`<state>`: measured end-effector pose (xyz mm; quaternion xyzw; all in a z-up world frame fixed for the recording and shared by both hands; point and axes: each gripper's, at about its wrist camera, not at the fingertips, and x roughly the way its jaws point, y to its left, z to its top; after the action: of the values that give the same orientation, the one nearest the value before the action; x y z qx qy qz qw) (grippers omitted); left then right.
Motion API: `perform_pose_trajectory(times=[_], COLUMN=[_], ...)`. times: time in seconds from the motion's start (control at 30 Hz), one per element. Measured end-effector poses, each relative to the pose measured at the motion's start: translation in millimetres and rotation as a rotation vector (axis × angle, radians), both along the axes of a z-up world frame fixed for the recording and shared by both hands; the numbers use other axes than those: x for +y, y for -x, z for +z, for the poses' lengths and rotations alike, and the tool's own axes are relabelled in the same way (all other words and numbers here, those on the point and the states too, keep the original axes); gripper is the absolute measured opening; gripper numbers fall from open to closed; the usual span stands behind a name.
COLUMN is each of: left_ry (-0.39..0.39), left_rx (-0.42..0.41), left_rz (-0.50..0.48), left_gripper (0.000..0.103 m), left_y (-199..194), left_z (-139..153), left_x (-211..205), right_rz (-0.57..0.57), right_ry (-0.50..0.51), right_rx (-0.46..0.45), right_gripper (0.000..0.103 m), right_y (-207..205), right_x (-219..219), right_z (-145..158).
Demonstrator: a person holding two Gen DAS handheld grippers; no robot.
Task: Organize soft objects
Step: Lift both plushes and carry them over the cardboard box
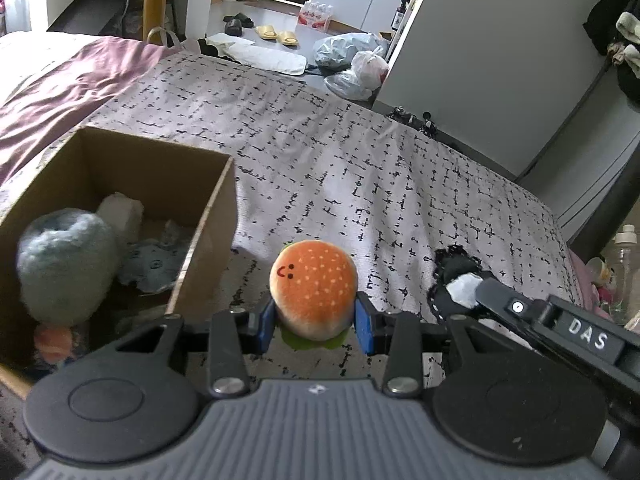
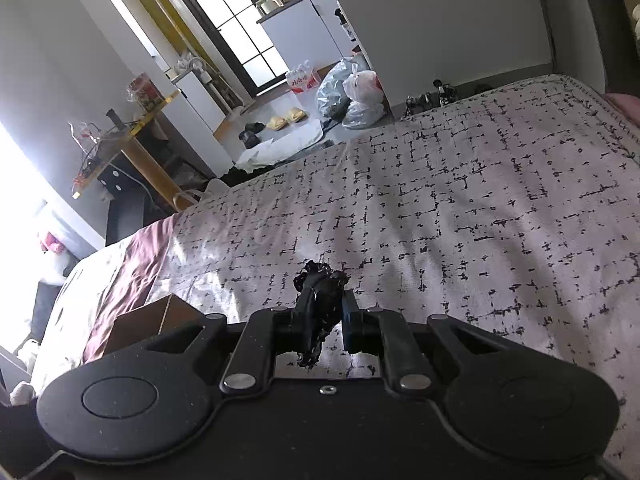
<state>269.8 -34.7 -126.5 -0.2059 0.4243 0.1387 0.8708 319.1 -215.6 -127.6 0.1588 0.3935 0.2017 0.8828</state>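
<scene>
Over the bed (image 1: 360, 152), with its grey cover of broken black lines, both grippers are loaded. Left gripper (image 1: 316, 322) first: its blue pads are pressed against the sides of a plush hamburger (image 1: 314, 280), orange seeded bun up top with a small smiley face, a green lettuce fringe peeking out below. The toy sits upright between the fingers, held above the cover.

At nine o'clock from the burger, the cardboard box (image 1: 208, 216) stands open on the bed, its near corner just beside the left finger. Inside it: a fuzzy grey-blue ball (image 1: 66, 260) against the near left wall, a white soft piece (image 1: 120, 210) behind it, a blue-grey crumpled item (image 1: 154, 264) on the floor of the box, and something orange-pink (image 1: 54, 342) low in the near corner.

Over at three o'clock, the right gripper (image 1: 464, 292) reaches into the left wrist view, gripping a black and white soft thing (image 1: 456, 276). From the right wrist view, that right gripper (image 2: 324, 312) is narrowed tight on a frilly black fabric piece (image 2: 320, 304), which bunches above the fingers and dangles below them. A corner of the box (image 2: 160, 316) shows at nine o'clock, beside a mauve blanket (image 2: 132, 264).

Beyond the bed at twelve o'clock, yellow slippers (image 1: 276, 34) and plastic bags (image 1: 352, 60) lie on the floor.
</scene>
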Motion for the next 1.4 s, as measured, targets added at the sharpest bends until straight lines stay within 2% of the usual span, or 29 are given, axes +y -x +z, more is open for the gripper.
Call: perform_pose_trajectory(times=[0.23, 0.5, 0.93, 1.4], left_ry=[0.008, 0.022, 0.056, 0.122], left_rx=[-0.023, -0.055, -0.080, -0.073], left_rz=[-0.016, -0.003, 0.017, 0.076], left_gripper=[0.039, 0.039, 0.039, 0.039], left_y=[15.8, 34.5, 60.2, 75.2], left_z=[20.3, 39.1, 53.8, 42.5], left_x=[9.5, 32.8, 75.5, 122.4], right_rz=[-0.037, -0.053, -0.017, 0.029], right_ry=[-0.026, 0.002, 0.002, 0.049], right_rx=[-0.010, -0.060, -0.117, -0.120], right_gripper=[0.014, 0.014, 0.014, 0.014], right_y=[20.8, 43.1, 65.9, 74.0], right_x=[-13.6, -12.6, 32.0, 78.8], right_z=[5.0, 18.7, 41.2, 47.4])
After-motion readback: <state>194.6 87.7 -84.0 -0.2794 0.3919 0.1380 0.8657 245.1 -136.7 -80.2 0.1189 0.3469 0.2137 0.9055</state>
